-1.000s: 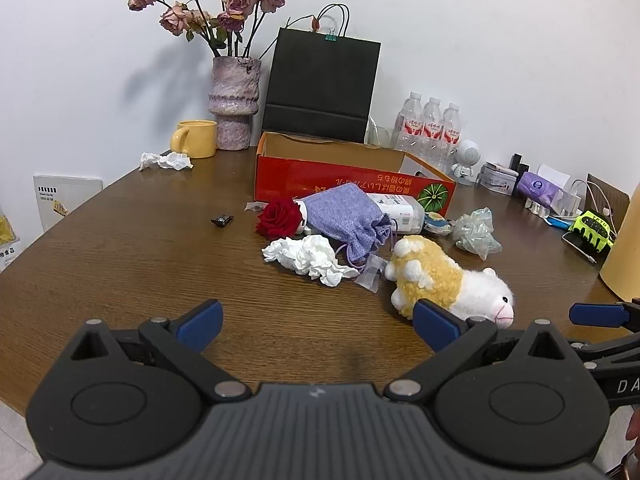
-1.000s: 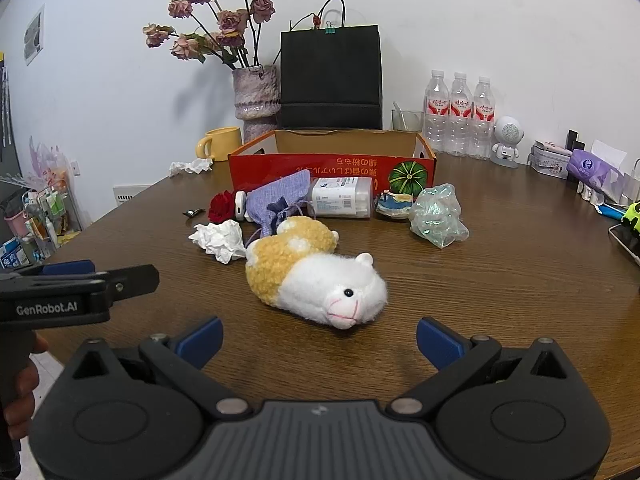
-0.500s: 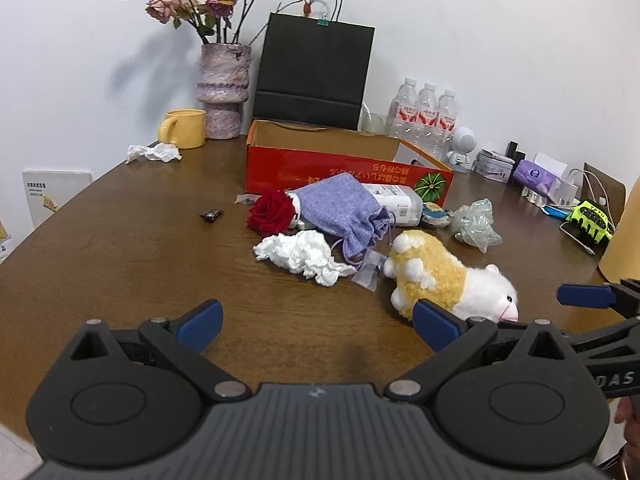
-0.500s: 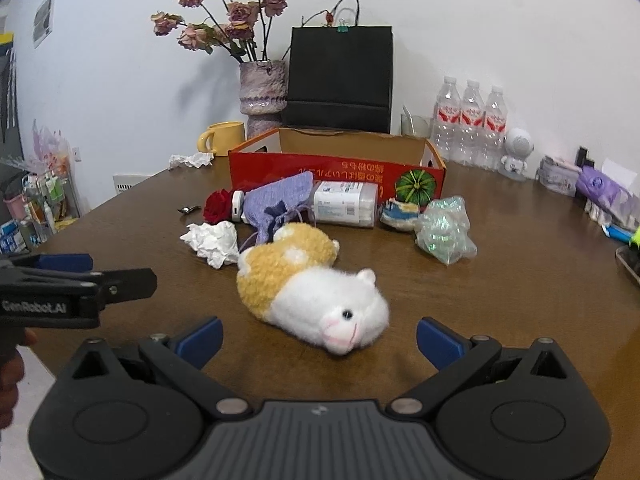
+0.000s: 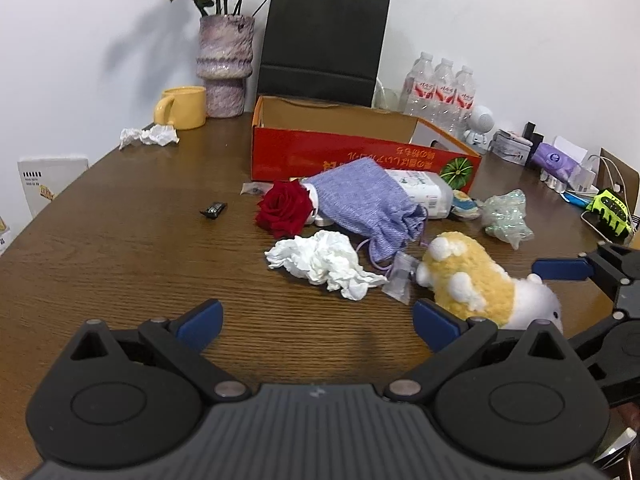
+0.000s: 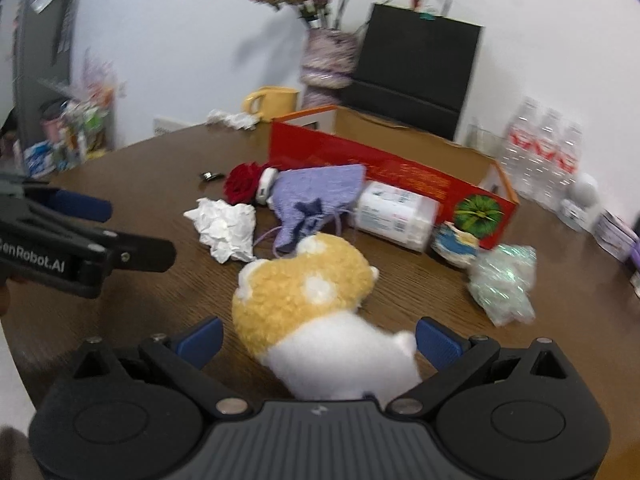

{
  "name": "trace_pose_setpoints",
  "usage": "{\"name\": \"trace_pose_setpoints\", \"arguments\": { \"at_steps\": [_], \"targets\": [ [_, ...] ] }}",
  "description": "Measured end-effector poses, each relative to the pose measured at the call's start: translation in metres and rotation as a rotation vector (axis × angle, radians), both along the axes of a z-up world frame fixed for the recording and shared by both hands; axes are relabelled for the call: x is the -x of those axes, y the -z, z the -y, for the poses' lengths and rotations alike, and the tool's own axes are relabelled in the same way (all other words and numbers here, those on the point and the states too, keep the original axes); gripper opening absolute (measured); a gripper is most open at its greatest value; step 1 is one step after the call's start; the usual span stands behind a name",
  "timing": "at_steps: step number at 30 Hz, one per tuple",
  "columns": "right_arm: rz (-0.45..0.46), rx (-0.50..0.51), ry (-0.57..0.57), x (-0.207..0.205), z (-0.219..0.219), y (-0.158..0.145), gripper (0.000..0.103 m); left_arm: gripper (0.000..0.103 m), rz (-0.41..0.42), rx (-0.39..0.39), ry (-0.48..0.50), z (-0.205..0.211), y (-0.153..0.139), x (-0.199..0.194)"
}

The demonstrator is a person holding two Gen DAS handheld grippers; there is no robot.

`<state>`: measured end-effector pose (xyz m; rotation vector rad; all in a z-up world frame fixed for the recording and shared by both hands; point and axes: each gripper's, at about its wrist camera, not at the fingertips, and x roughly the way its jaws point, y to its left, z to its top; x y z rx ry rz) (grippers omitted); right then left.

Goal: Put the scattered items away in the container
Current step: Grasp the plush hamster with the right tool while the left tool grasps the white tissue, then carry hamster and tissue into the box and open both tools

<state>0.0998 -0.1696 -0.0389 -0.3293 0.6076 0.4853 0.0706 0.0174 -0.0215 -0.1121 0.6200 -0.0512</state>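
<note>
A red cardboard box [image 5: 360, 156] stands open at the back of the table; it also shows in the right wrist view [image 6: 384, 172]. In front of it lie a red rose [image 5: 285, 209], a purple drawstring pouch [image 5: 366, 204], a white bottle [image 5: 424, 192], crumpled tissue [image 5: 324, 260] and a yellow-and-white plush toy [image 5: 476, 280]. My right gripper [image 6: 318, 340] is open, its jaws on either side of the plush toy [image 6: 316, 308]. My left gripper [image 5: 316, 320] is open and empty above bare table, short of the tissue.
A crumpled clear wrapper [image 5: 506, 216], a small black clip [image 5: 213, 209], a yellow mug [image 5: 182, 107], a vase of dried flowers [image 5: 225, 66], a black paper bag [image 5: 324, 40], water bottles [image 5: 440, 92] and another tissue [image 5: 148, 135] are around the box. Clutter sits at far right.
My right gripper has moved forward and down so the plush toy now lies between its open jaws. My left gripper has edged forward toward the items.
</note>
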Motion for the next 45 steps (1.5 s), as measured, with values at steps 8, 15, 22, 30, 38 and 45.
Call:
{"name": "trace_pose_setpoints", "arguments": {
  "at_steps": [8,15,22,30,38,45],
  "targets": [
    [-0.079,0.061,-0.130,-0.027,-0.004,0.009,0.065,0.103,-0.029,-0.005,-0.009,-0.004,0.007,-0.014],
    [-0.075,-0.048,-0.054,-0.033,0.025,0.004,0.059,0.103,-0.035,-0.013,0.002,0.001,0.008,-0.033],
    [-0.052,-0.067,0.002,-0.046,0.035,0.007,0.059,0.099,-0.042,-0.031,-0.028,0.005,0.013,-0.063],
    [-0.030,-0.088,0.031,-0.058,0.036,0.009,0.059,0.041,-0.052,-0.033,-0.014,0.004,0.022,-0.082],
    [-0.003,-0.104,0.043,-0.050,0.038,0.007,0.059,0.030,0.025,-0.007,0.003,0.000,0.013,-0.064],
    [0.050,-0.134,0.051,-0.040,0.042,-0.009,0.059,0.030,0.076,0.031,0.018,-0.003,-0.005,-0.052]
  ]
}}
